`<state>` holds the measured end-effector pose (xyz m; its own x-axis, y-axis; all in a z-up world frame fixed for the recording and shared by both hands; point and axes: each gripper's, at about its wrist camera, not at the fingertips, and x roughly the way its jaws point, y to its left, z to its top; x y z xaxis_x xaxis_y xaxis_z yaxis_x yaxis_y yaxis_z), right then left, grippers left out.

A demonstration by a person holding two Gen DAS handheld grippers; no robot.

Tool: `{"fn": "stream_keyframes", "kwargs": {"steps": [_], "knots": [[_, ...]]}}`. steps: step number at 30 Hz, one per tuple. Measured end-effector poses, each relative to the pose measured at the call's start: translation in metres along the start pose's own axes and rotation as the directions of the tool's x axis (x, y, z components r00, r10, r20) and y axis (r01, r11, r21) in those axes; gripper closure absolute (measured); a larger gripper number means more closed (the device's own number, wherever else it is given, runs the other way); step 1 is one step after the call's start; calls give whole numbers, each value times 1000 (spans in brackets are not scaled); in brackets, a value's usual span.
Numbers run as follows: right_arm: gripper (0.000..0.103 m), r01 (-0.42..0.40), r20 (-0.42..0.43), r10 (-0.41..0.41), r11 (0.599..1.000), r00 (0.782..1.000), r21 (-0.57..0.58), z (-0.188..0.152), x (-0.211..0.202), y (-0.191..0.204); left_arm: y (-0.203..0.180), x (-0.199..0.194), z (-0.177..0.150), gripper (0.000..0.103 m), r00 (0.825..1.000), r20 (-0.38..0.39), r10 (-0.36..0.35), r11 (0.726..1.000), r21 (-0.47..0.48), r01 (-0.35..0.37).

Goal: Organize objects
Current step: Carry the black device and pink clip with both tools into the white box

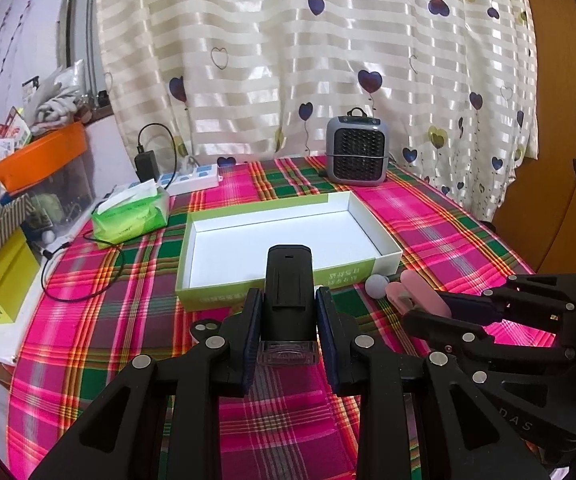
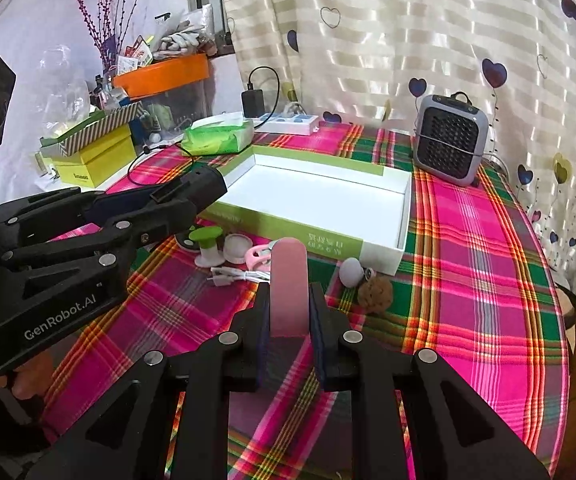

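A: Left wrist view. Pose?
B: Left gripper (image 1: 288,316) angled downward over plaid tablecloth (image 1: 128,320), raised clear of it. Right gripper (image 1: 444,304) visible to the right, pointing inward.
A: Jaws?
B: Partly closed, pads clamped on both sides of a black device (image 1: 288,280) with a clear end piece. Device projects forward past the fingertips. Open white box (image 1: 384,240) directly ahead of the jaws, nothing visible inside.

A: Right wrist view. Pose?
B: Right gripper (image 2: 288,312) tilted downward above the cloth. Left gripper (image 2: 176,196) to the left, black device (image 2: 204,180) between its fingers.
A: Jaws?
B: Nearly closed, gripping a flat pink bar (image 2: 288,280) that extends forward beyond the tips. White box (image 2: 404,208) ahead. Between jaws and box, on the cloth: green-capped item (image 2: 207,240), white cable (image 2: 240,276), white ball (image 2: 350,272), brown puff (image 2: 375,295).
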<state>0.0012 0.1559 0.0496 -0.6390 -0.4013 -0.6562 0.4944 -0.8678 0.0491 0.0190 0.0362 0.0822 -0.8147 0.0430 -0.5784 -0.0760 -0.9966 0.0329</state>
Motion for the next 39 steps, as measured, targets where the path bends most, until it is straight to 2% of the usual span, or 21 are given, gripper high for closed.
{"fn": "stream_keyframes", "kwargs": {"steps": [19,39], "knots": [[85,33,-9,-33,999,999,-21,26,24,-1,19,30,12,78,999,-35,-16,998,-56,14],[85,39,-27,-40,999,999,-33,47,62,-15,27,72,29,78,997,-72,-6,998,-68,1]]}}
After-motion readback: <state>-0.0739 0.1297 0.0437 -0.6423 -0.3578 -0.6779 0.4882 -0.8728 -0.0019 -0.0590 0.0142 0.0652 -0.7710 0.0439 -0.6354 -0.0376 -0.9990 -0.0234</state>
